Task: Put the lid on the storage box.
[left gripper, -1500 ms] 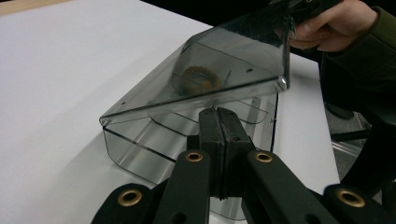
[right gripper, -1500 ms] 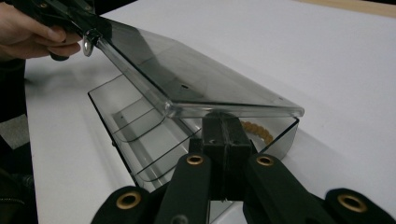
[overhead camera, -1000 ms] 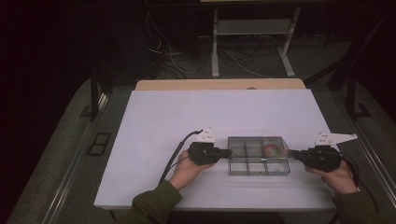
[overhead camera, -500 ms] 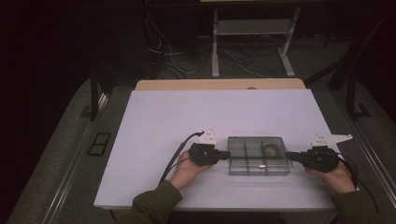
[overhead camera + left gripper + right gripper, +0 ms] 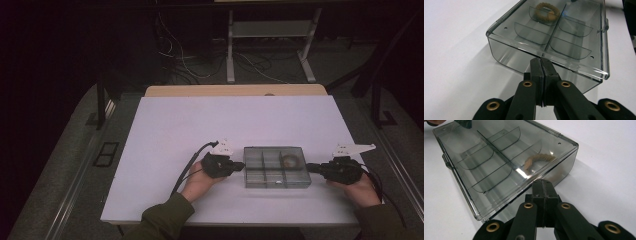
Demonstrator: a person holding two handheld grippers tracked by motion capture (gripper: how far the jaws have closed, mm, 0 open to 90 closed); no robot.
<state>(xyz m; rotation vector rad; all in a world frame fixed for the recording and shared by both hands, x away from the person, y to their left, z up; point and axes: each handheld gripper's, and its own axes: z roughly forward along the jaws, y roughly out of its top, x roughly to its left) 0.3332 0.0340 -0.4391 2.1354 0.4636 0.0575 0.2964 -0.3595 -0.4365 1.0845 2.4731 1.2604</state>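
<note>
Smoked-plastic box (image 5: 276, 166), lid down, sits near the counter's (image 5: 165, 130) front edge, a ring (image 5: 289, 160) inside. Left claw (image 5: 239, 165) and right claw (image 5: 310, 167), both clenched empty, press opposite ends; uneven pushing could skid or twist it.

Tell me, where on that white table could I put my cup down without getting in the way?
The far half of the white table, beyond the clear box, is bare, as is the left part beside the left gripper. It's crowded near the front, where the right gripper and both hands flank the box.
</note>
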